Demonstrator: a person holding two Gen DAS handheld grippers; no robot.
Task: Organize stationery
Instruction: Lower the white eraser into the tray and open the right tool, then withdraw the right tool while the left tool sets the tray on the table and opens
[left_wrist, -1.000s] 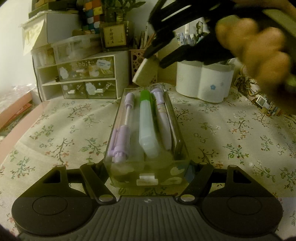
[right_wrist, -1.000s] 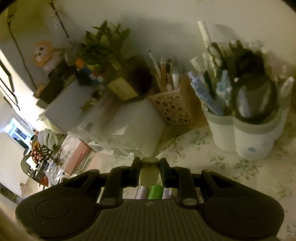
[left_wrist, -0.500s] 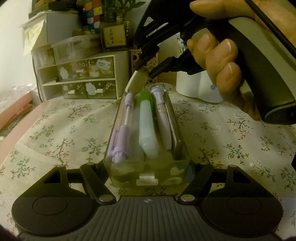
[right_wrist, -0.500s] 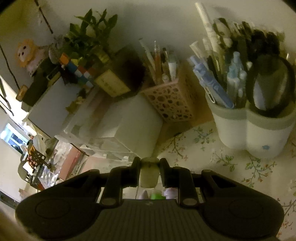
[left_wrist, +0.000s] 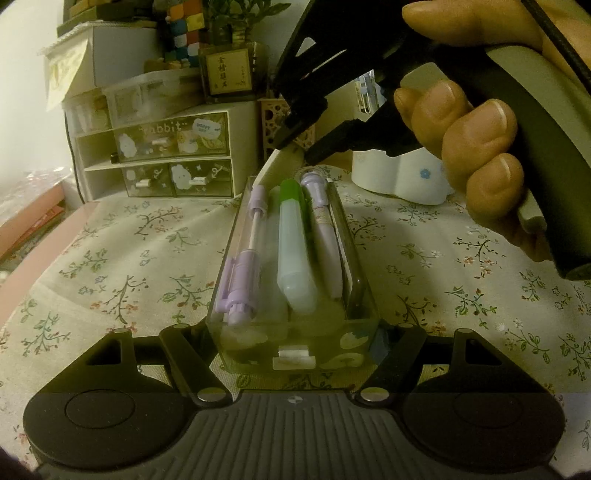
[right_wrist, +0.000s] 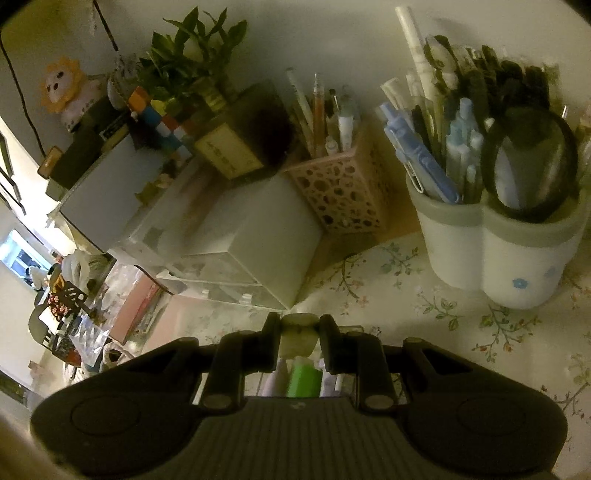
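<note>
Left gripper (left_wrist: 293, 343) clamps the clear tray (left_wrist: 362, 295), three pens already in; right gripper (right_wrist: 298, 332) pinches a pale eraser (right_wrist: 297, 332) over its far end, not yet dropped.

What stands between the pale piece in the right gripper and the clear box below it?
Nothing visible does. The right gripper holds the pale piece over the far end of the clear box, which is open on top. The pens already inside leave little room.
</note>
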